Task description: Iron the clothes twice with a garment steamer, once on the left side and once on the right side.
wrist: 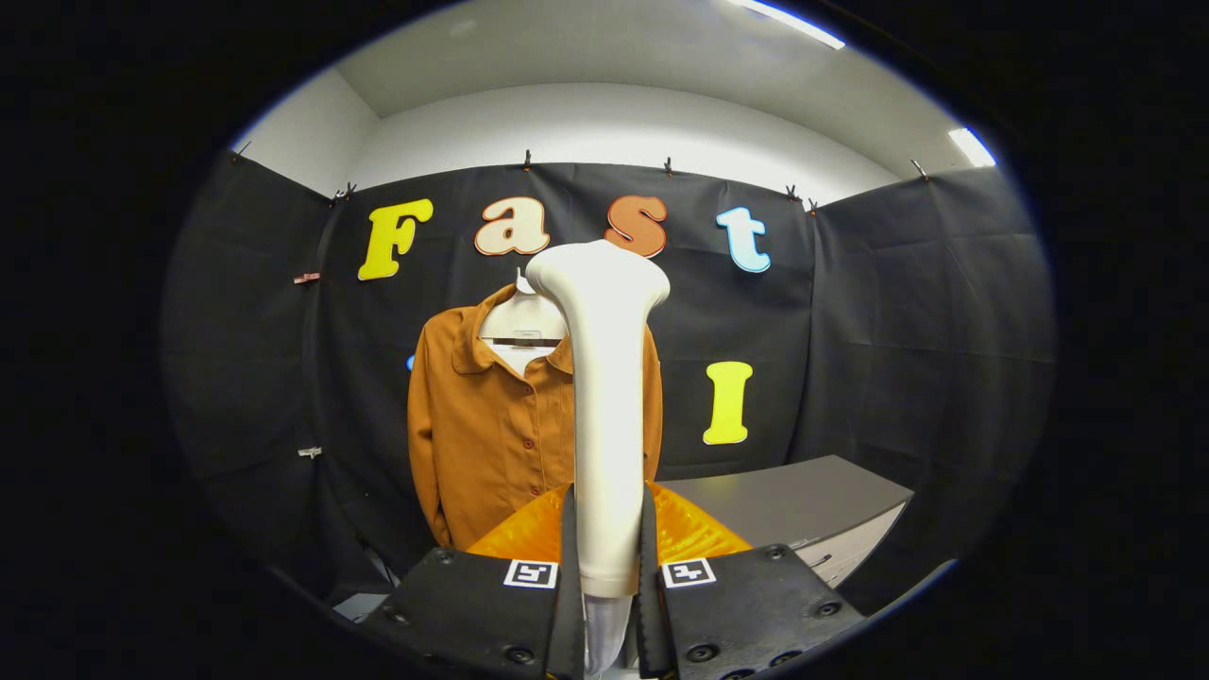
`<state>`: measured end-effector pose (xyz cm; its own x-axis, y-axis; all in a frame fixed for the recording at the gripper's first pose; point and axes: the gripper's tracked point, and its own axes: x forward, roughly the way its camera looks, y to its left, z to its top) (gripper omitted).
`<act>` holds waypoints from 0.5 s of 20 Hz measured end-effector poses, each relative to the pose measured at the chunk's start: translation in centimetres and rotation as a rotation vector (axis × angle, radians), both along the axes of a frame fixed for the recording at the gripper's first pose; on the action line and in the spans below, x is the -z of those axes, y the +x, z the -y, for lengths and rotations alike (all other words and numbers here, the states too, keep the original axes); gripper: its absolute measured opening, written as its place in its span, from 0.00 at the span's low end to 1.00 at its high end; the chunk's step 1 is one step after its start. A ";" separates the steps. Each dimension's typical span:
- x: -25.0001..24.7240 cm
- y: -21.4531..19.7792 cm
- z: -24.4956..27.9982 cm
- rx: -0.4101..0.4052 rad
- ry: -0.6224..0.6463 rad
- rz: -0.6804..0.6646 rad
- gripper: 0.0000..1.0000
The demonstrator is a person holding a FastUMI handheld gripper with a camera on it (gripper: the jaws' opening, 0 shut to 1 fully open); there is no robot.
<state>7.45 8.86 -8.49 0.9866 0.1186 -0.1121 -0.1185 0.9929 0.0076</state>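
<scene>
A white garment steamer (605, 397) stands upright between my fingers, its flared head at the top. My gripper (606, 567) is shut on the steamer's handle, both fingers pressing its sides. Beyond it, an orange-brown buttoned shirt (491, 434) hangs on a white hanger (521, 316) against the booth's black cloth wall. The steamer hides the shirt's right half, and there is a gap between the steamer head and the fabric.
A grey table (803, 505) stands to the right of the shirt, beyond my right finger. Black cloth walls close the booth on the left, back and right.
</scene>
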 end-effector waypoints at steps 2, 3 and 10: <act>0.1 -0.2 0.1 0.000 0.002 -0.004 0.25; 0.1 -0.2 0.1 0.000 0.004 -0.004 0.25; 0.1 -0.7 0.3 0.001 0.003 -0.001 0.25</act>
